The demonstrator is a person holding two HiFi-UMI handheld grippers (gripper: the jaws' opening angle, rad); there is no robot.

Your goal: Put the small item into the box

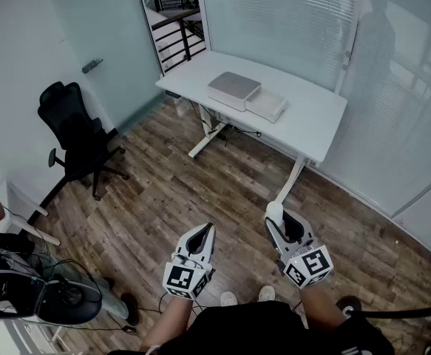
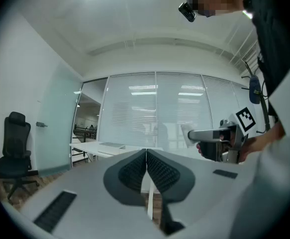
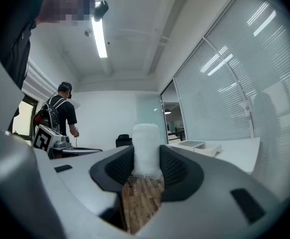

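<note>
My right gripper (image 3: pixel 146 156) is clamped on the one small item (image 3: pixel 145 146), a white fuzzy roll with a rounded top, upright between ribbed dark pads (image 3: pixel 172 167) and held over the wood-plank floor (image 1: pixel 222 180). My left gripper (image 2: pixel 146 156) has its jaws pressed together with nothing in them. Well away, on the one smooth white table (image 1: pixel 315 117), sit one flat grey-topped box (image 1: pixel 234 89) with rounded corners and one shallow white tray (image 1: pixel 267 104) just beside it. One black office chair (image 1: pixel 71 128) stands near the wall.

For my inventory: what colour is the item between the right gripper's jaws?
The item is white; right gripper view shows it best.
</note>
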